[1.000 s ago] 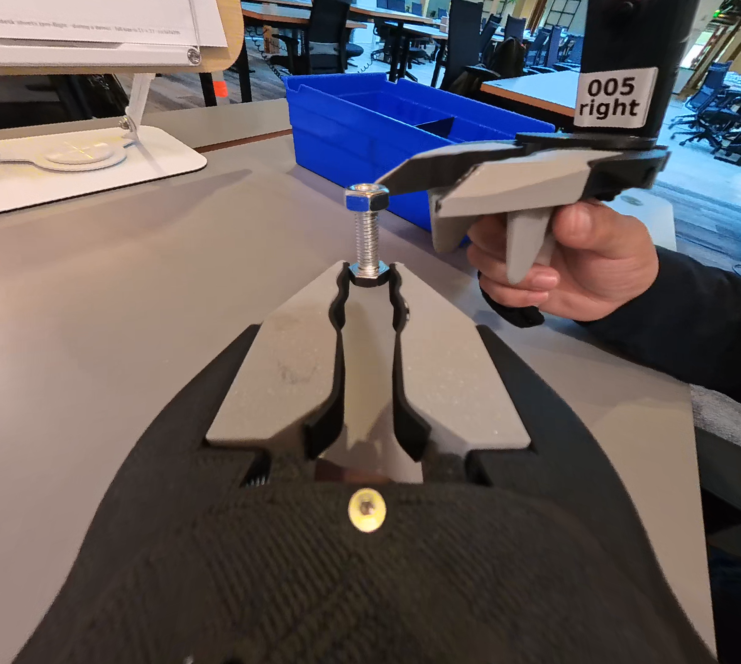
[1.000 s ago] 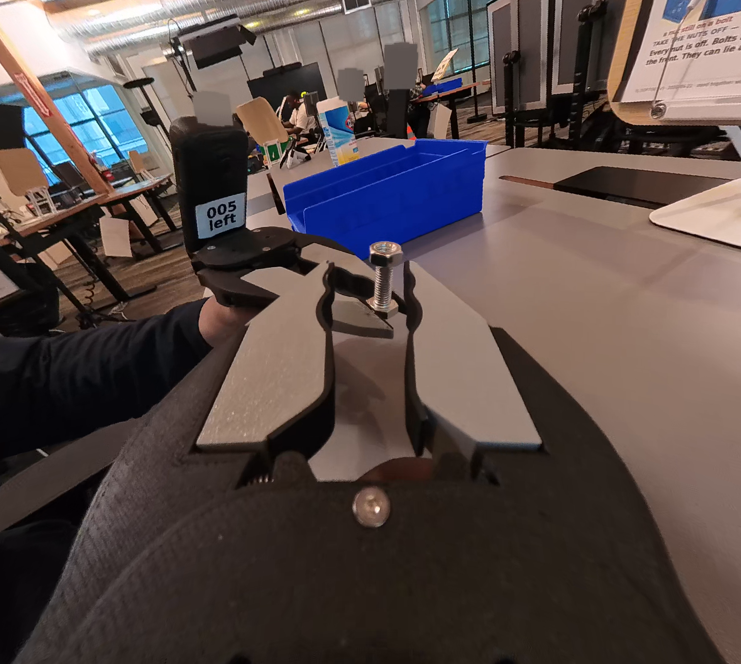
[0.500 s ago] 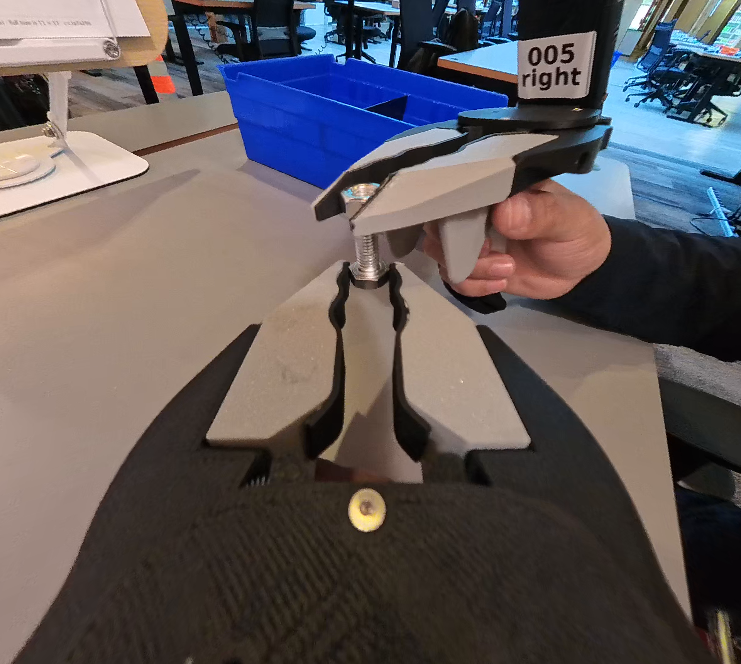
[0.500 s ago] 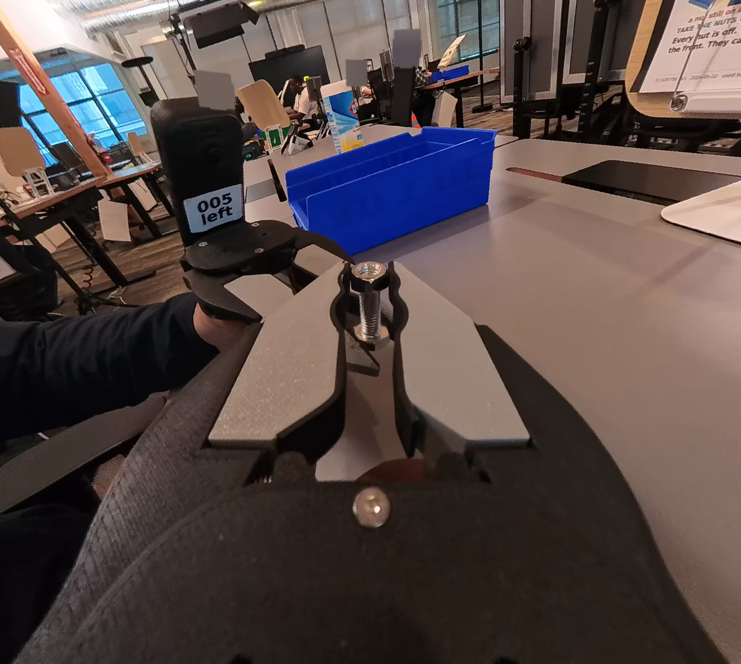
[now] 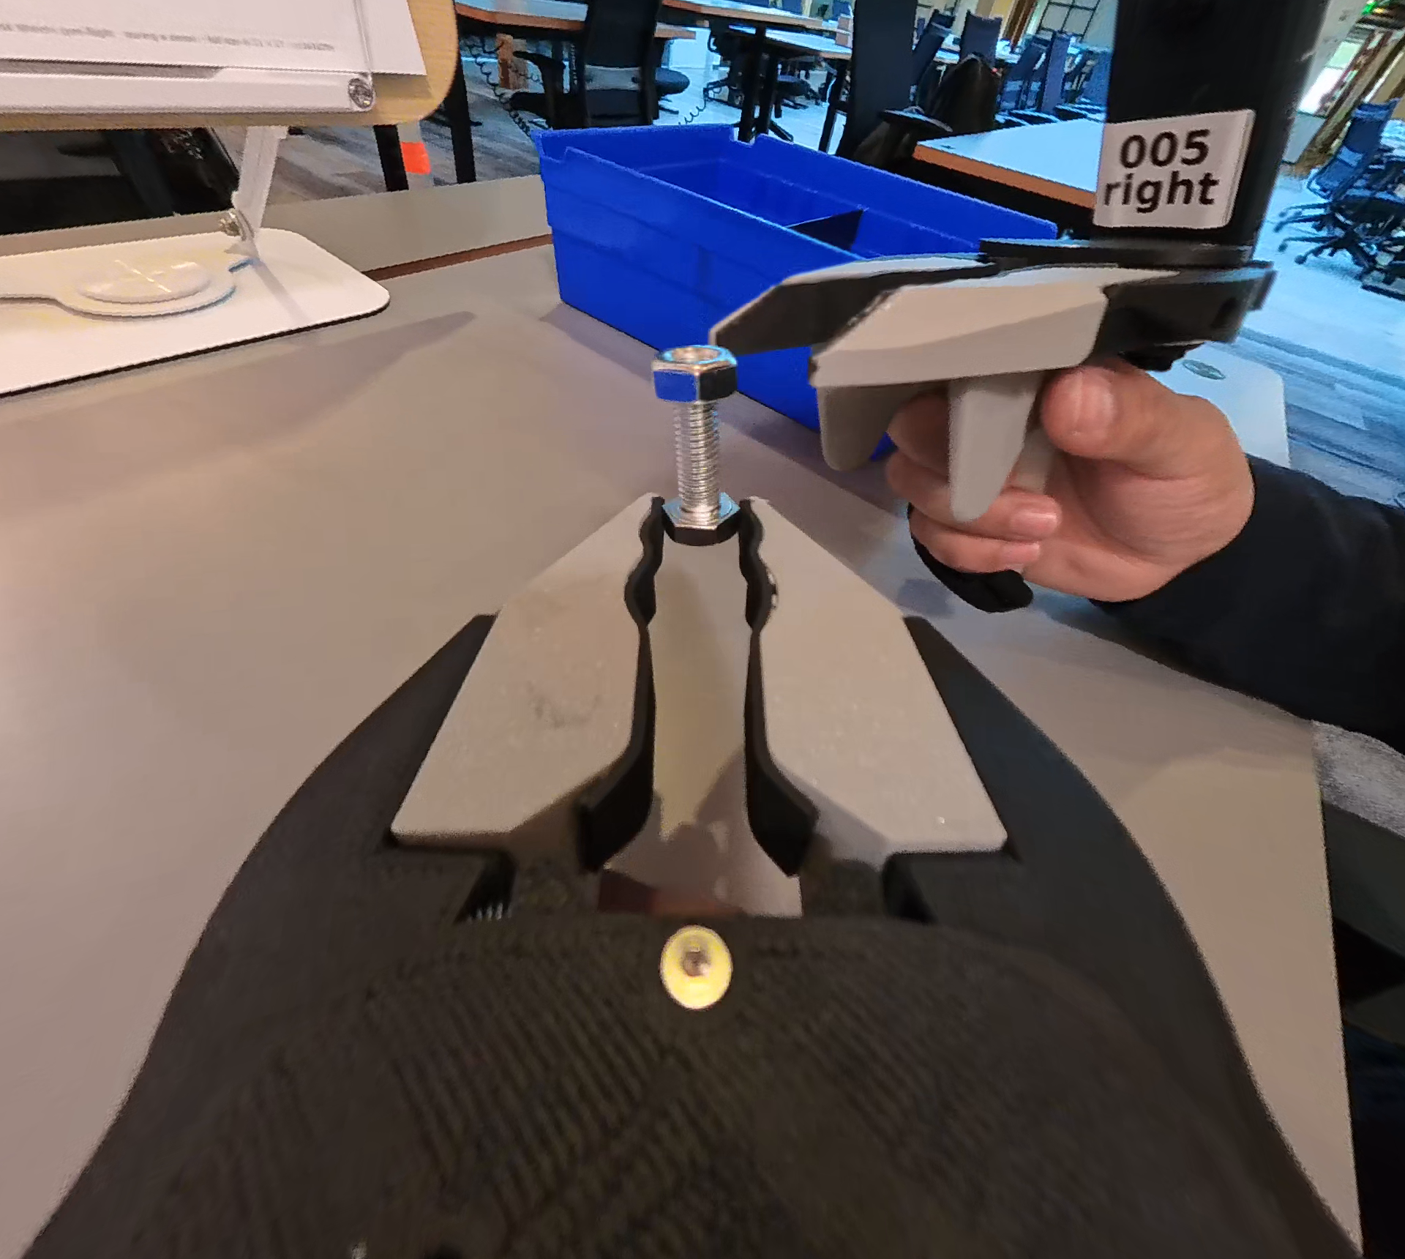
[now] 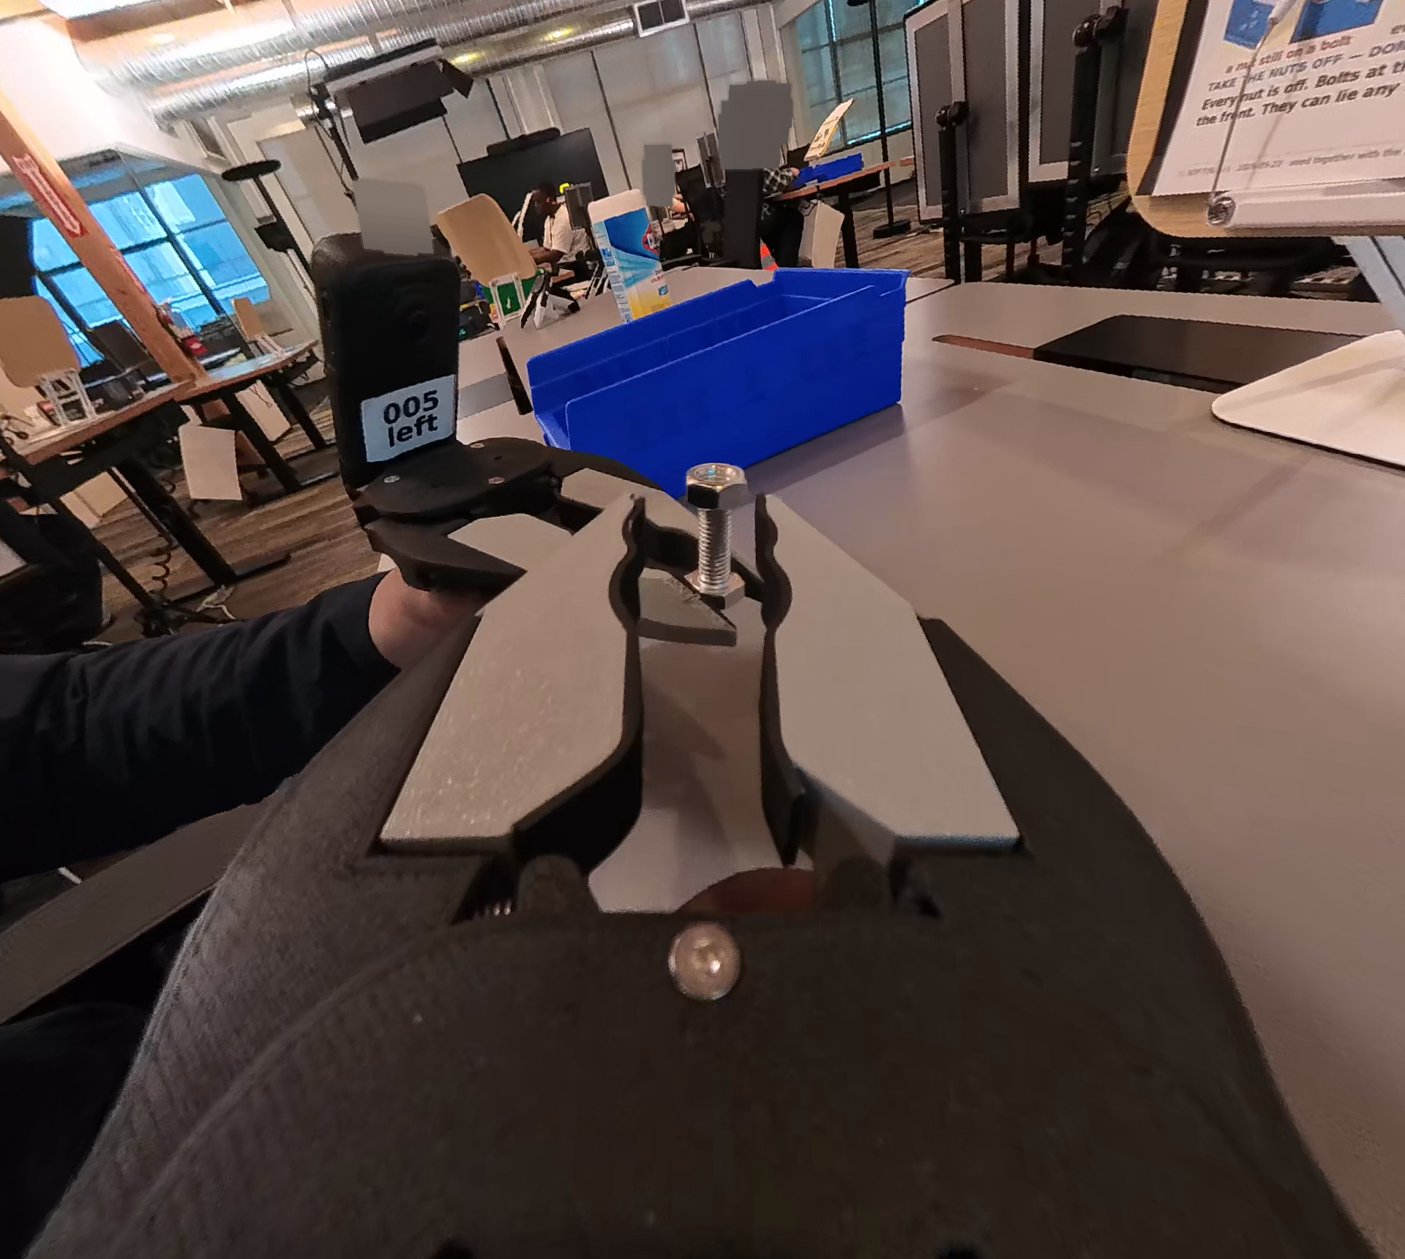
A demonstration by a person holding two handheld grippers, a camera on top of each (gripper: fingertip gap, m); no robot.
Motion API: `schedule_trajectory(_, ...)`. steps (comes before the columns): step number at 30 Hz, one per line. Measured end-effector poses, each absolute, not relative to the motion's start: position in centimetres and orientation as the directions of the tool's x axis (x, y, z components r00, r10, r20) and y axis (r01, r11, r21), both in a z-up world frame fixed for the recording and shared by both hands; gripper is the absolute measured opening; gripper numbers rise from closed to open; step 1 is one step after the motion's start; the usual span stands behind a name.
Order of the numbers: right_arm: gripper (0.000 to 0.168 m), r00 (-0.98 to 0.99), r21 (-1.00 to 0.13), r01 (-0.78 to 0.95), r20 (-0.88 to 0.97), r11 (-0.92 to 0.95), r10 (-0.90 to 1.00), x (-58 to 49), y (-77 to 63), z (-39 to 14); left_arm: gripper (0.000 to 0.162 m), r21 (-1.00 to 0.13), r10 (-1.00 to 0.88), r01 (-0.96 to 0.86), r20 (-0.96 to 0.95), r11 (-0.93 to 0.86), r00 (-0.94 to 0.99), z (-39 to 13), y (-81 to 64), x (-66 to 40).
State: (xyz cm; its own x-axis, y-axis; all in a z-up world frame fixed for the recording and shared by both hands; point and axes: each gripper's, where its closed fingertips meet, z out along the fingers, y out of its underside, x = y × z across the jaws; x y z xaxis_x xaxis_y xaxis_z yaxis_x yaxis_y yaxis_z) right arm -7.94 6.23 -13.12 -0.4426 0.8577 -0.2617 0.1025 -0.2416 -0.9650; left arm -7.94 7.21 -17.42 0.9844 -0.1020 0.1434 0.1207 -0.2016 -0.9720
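— Where's the bolt?

— Upright in my left gripper, jaws clenched on its head above the tabletop. Nut sits at the top — right gripper released, not touching it.

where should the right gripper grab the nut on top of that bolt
Grip the nut across two opposite flats, coming level from the bolt's right, where the right gripper sits open. The bolt stands upright, its head clamped in the left gripper, so the nut's sides are clear all round.
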Motion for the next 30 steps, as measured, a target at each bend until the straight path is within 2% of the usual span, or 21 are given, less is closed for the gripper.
schedule_trajectory(8, 0.026, -0.451, -0.972, 0.123, -0.234, -0.200, 0.861, -8.2, 5.2, -13.8, 0.017, -0.970, -0.151, 0.079, 0.116, -0.232, 0.982, -18.0, 7.4, -6.7)
schedule_trajectory(12, 0.016, -0.469, -0.972, 0.135, -0.233, -0.191, 0.852, -8.2, 4.7, -14.1, 0.017, -0.974, -0.229, 0.055, 0.106, -0.219, 0.968, -17.7, 7.3, -5.1)
schedule_trajectory(18, 0.015, -0.474, -0.975, 0.135, -0.222, -0.179, 0.852, -8.1, 4.7, -14.0, 0.017, -0.977, -0.242, 0.040, 0.091, -0.208, 0.966, -17.5, 7.2, -4.8)
schedule_trajectory(20, 0.015, -0.472, -0.973, 0.130, -0.228, -0.189, 0.852, -8.1, 4.9, -13.9, 0.017, -0.977, -0.237, 0.038, 0.088, -0.208, 0.967, -17.5, 7.2, -4.9)
schedule_trajectory(23, 0.029, -0.459, -0.969, 0.125, -0.247, -0.213, 0.854, -8.1, 5.3, -13.7, 0.017, -0.976, -0.208, 0.051, 0.096, -0.212, 0.973, -17.6, 7.3, -5.5)
schedule_trajectory(30, 0.028, -0.448, -0.967, 0.115, -0.253, -0.225, 0.858, -8.1, 5.7, -13.5, 0.017, -0.971, -0.101, 0.138, 0.160, -0.196, 0.982, -17.3, 7.2, -8.1)
